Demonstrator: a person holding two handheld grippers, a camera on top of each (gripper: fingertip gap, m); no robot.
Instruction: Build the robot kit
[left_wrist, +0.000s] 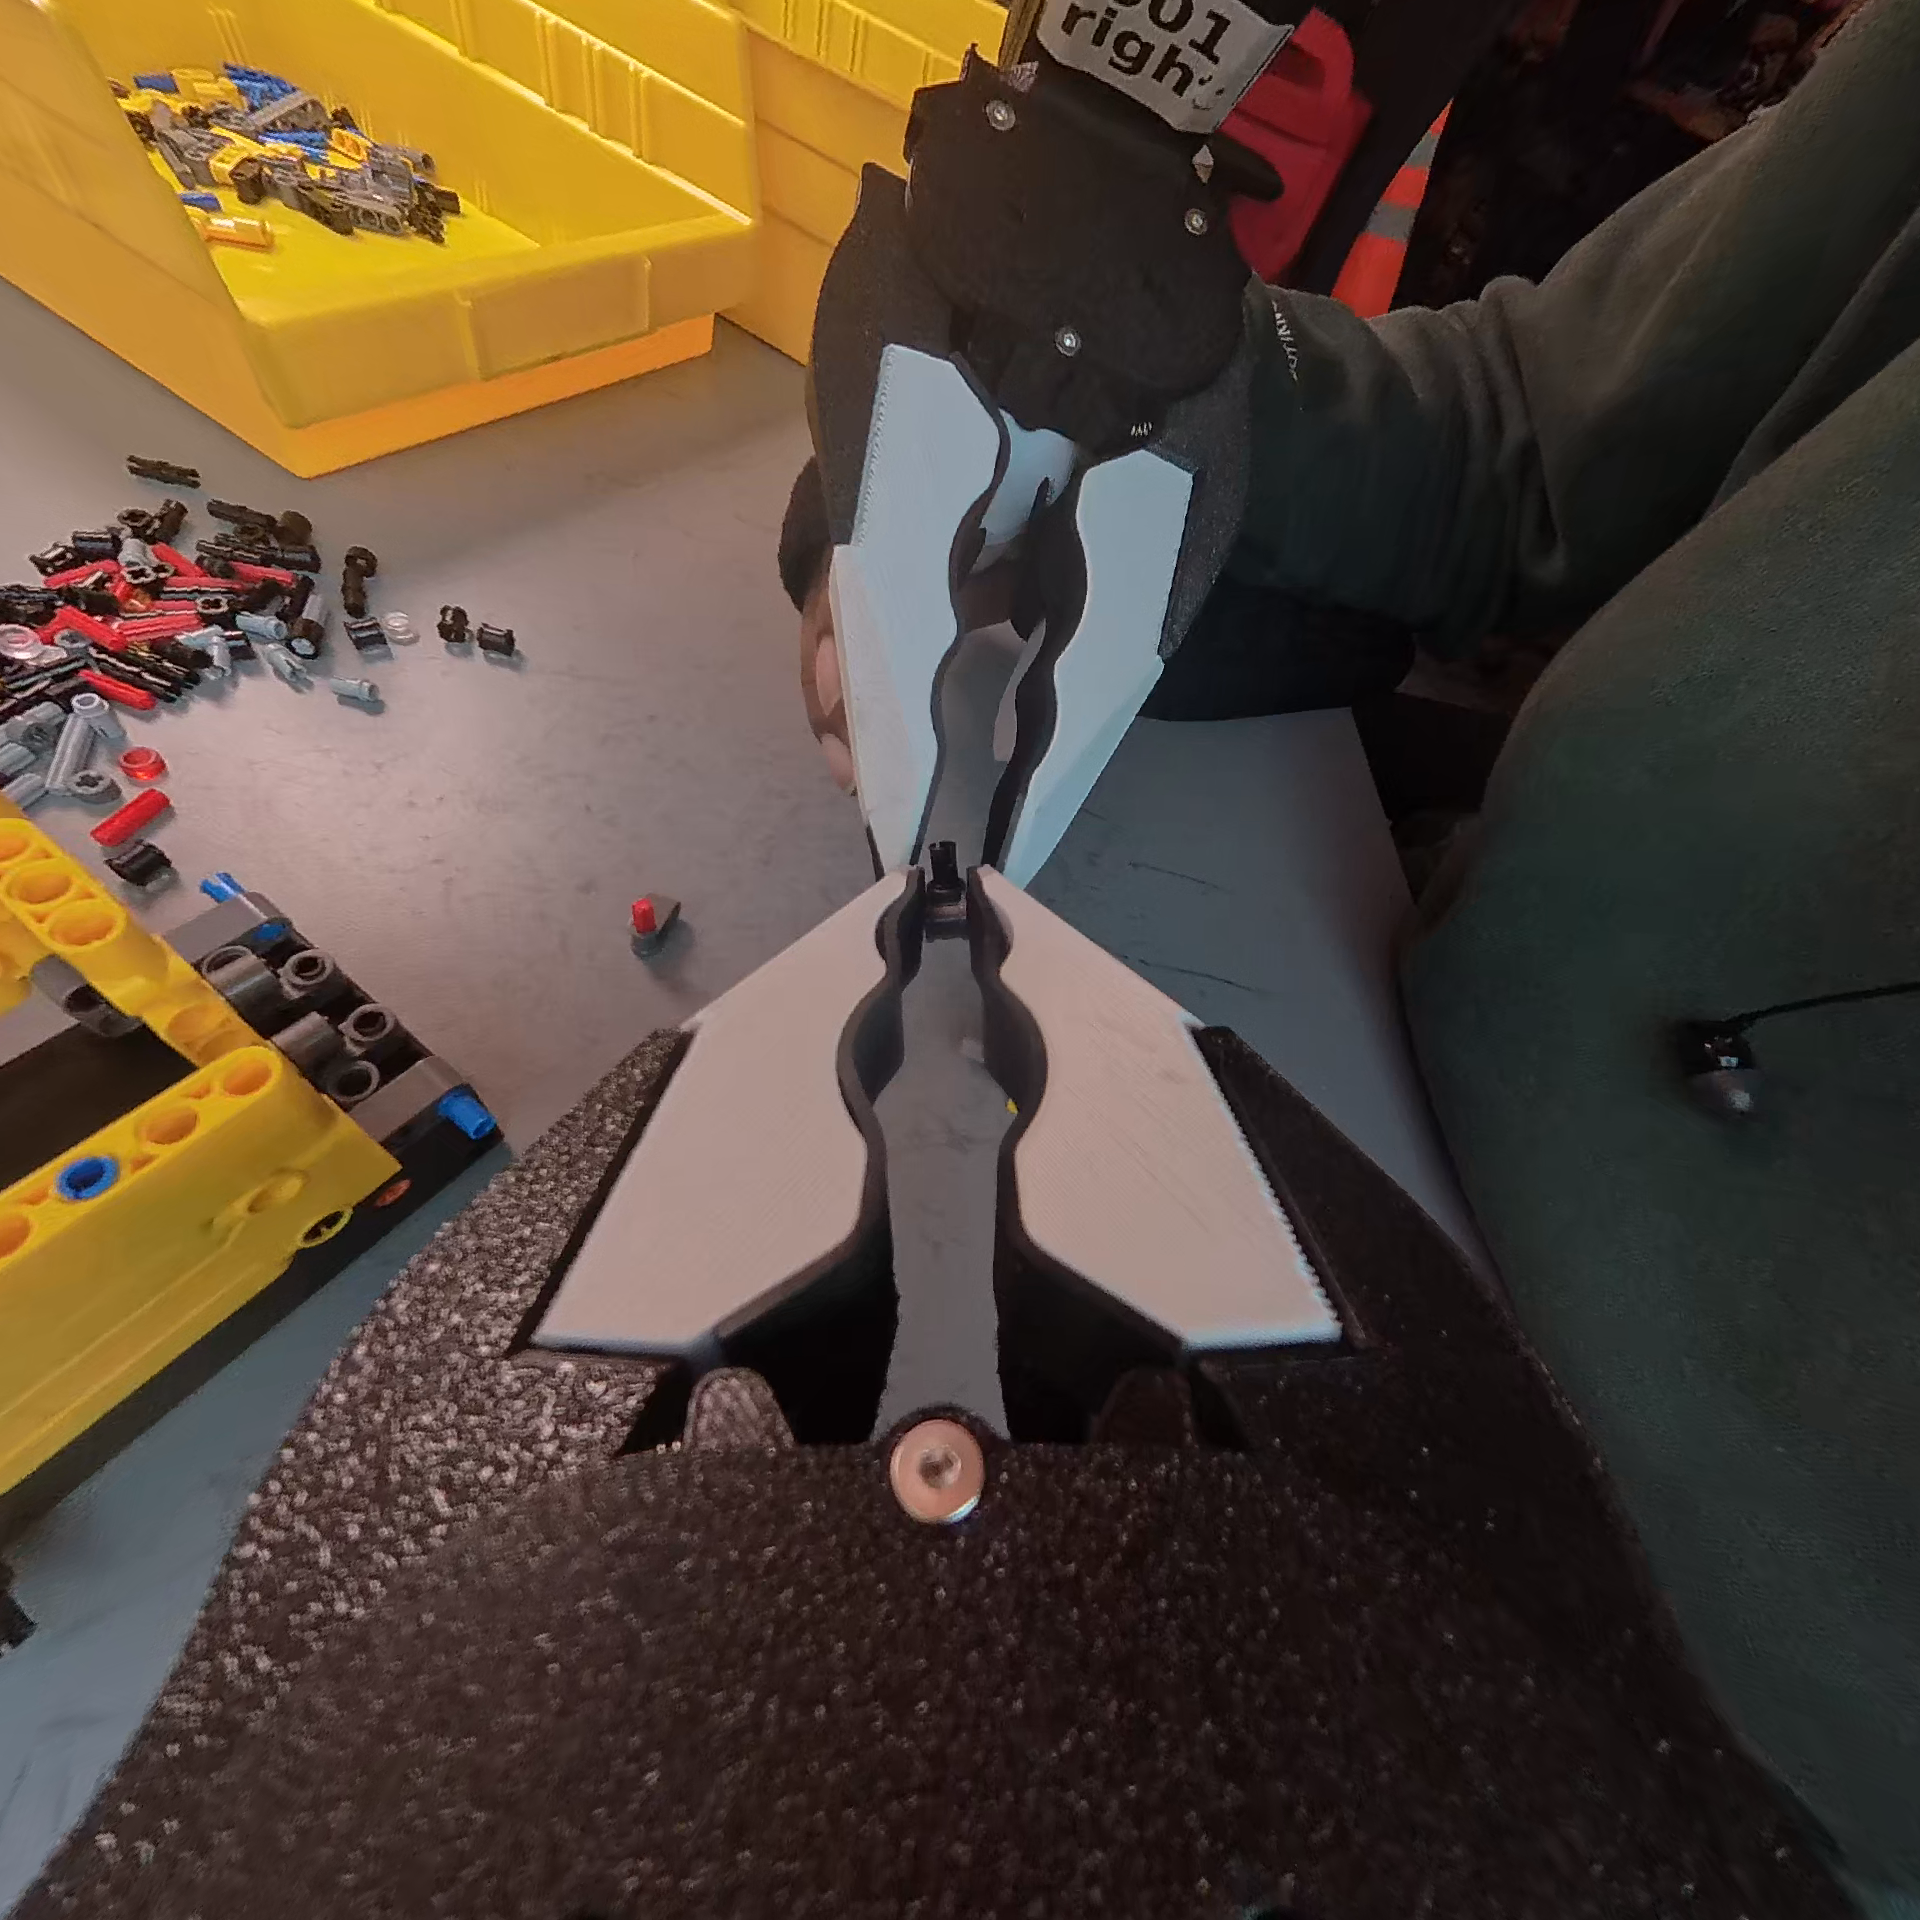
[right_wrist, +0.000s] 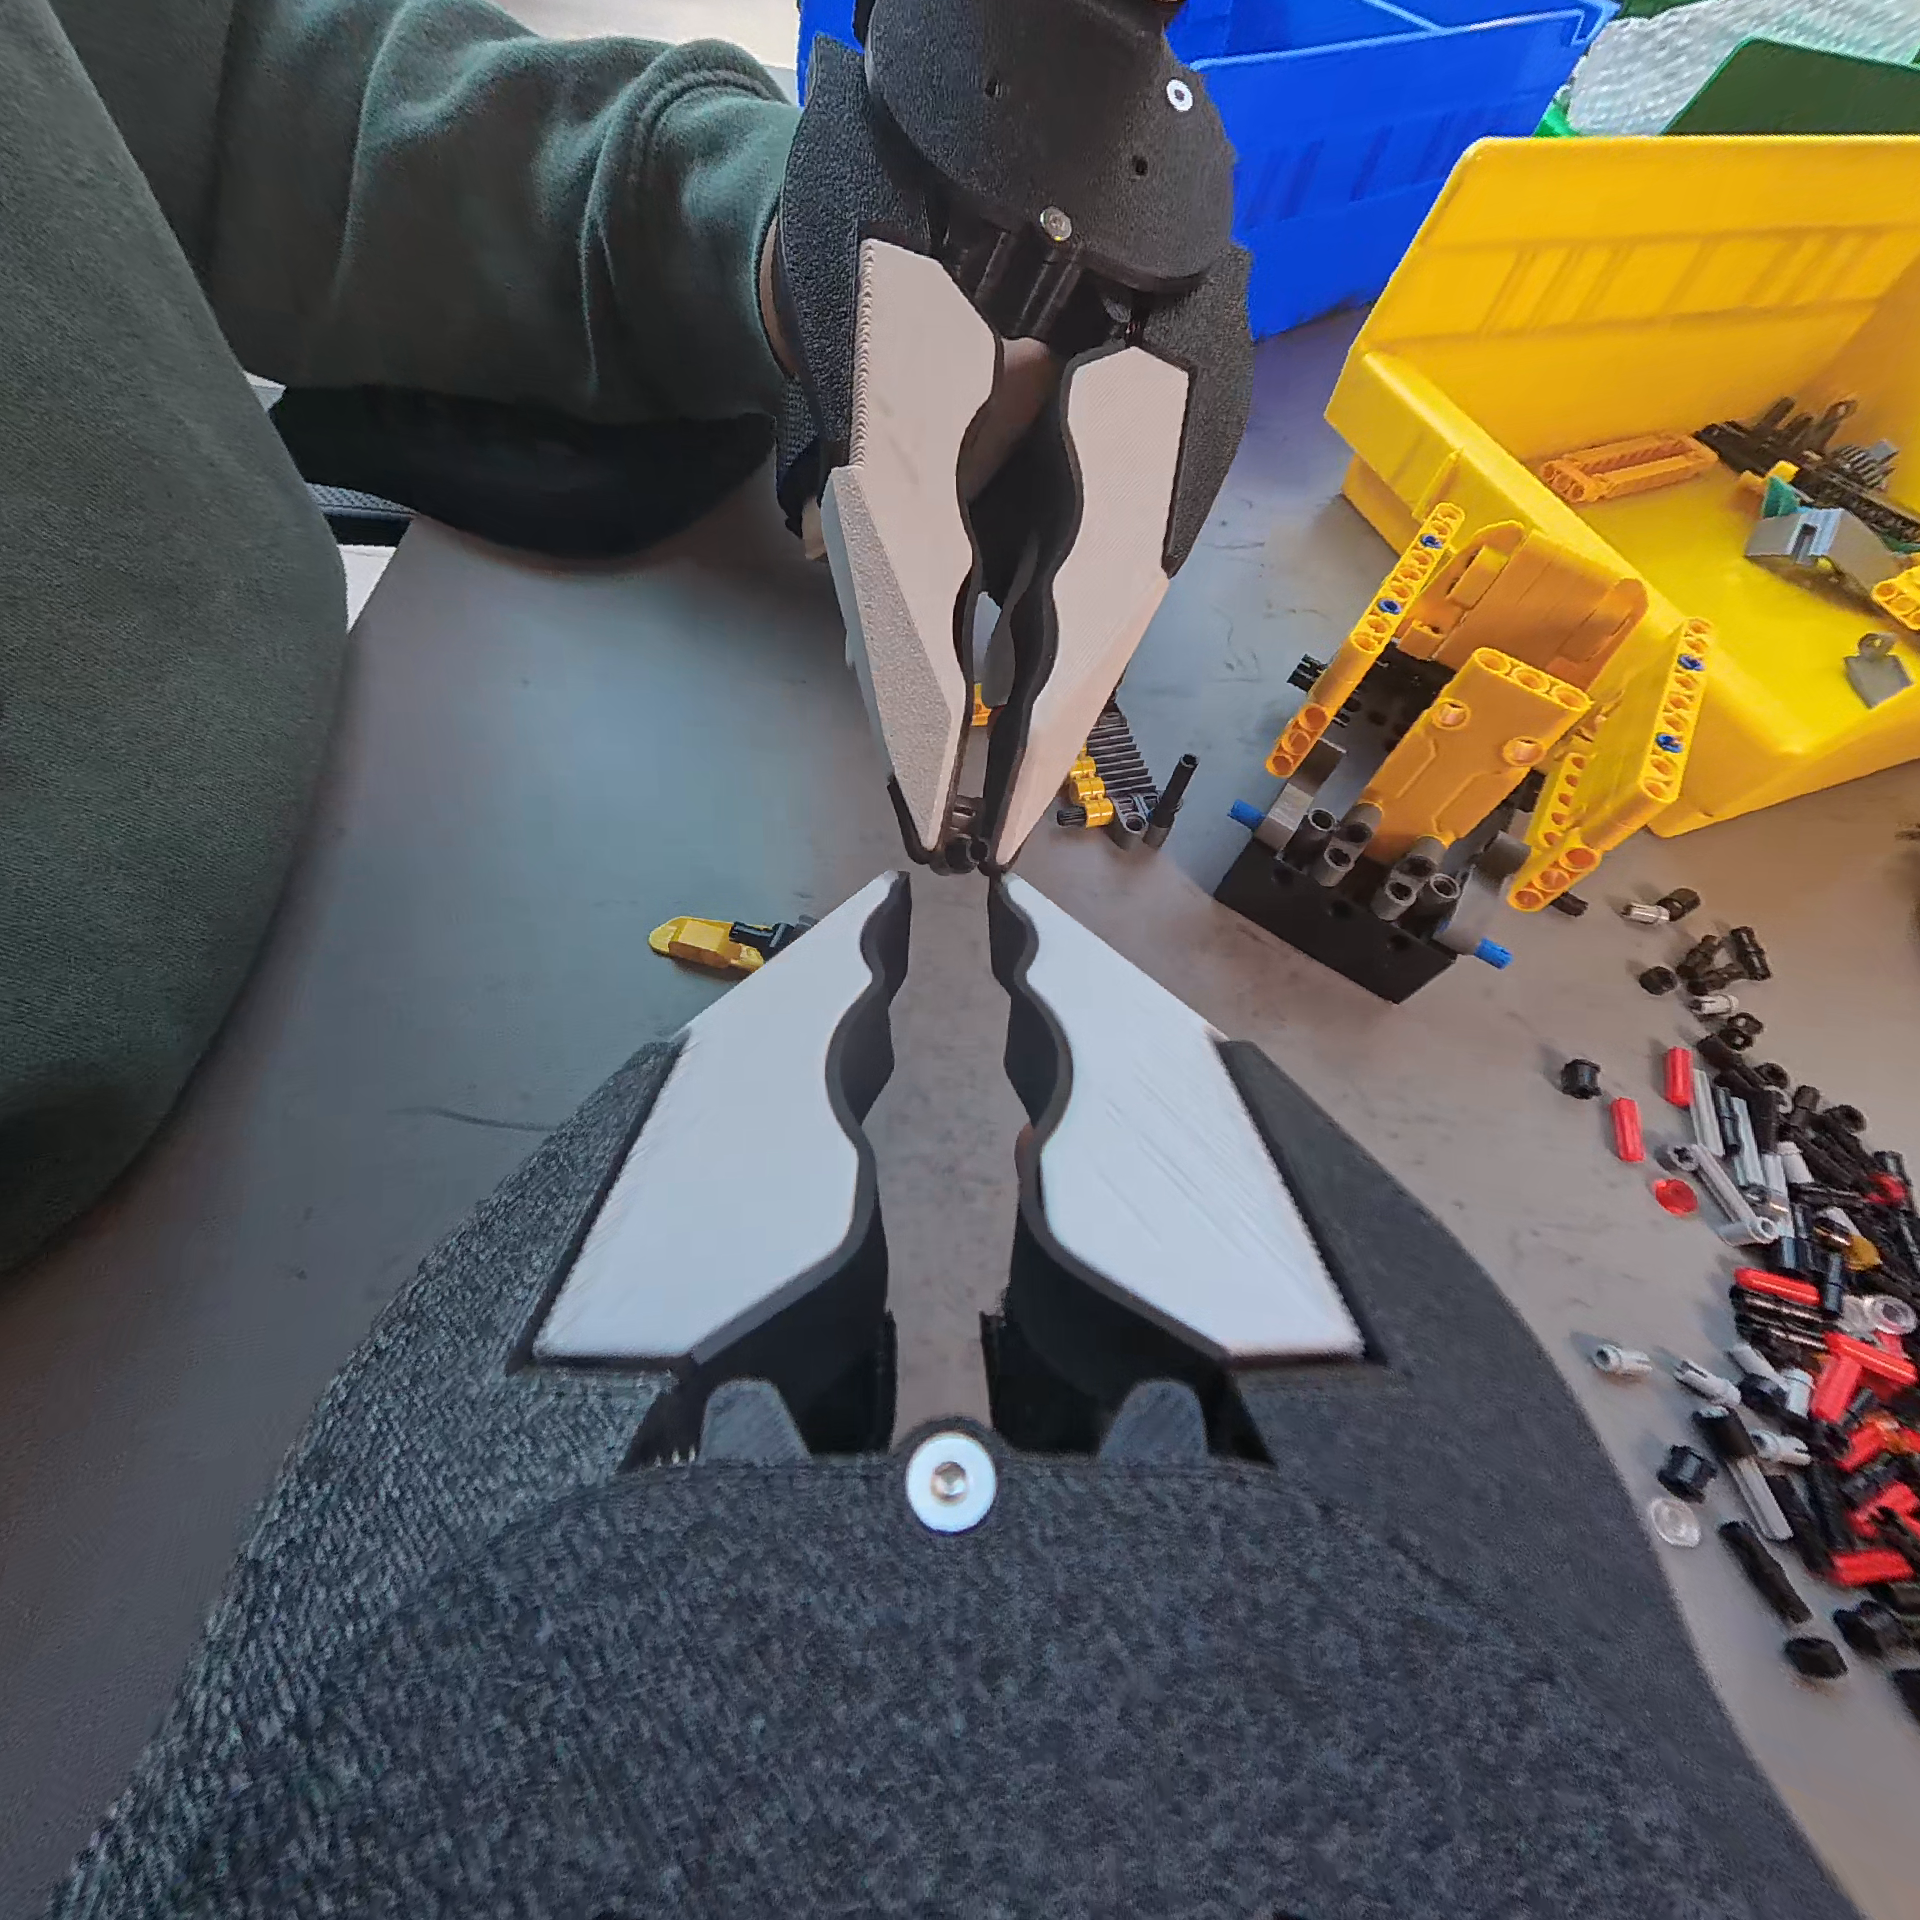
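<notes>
Your grey table (right_wrist: 582, 727) carries it all. A yellow bin (right_wrist: 1621, 343) sits at its far side, with a yellow-and-black block model (right_wrist: 1455, 748) in front of the bin and a heap of loose red, black and grey pins (right_wrist: 1808, 1278) nearer you. Above the table's near edge, your left gripper (left_wrist: 943, 883) is clamped on a small black pin (left_wrist: 943, 891). Your right gripper (right_wrist: 948, 883) meets it tip to tip, jaws narrowly apart, gripping nothing.

Grippers tip-to-tip, black connector (right_wrist: 961, 852) between.
</notes>
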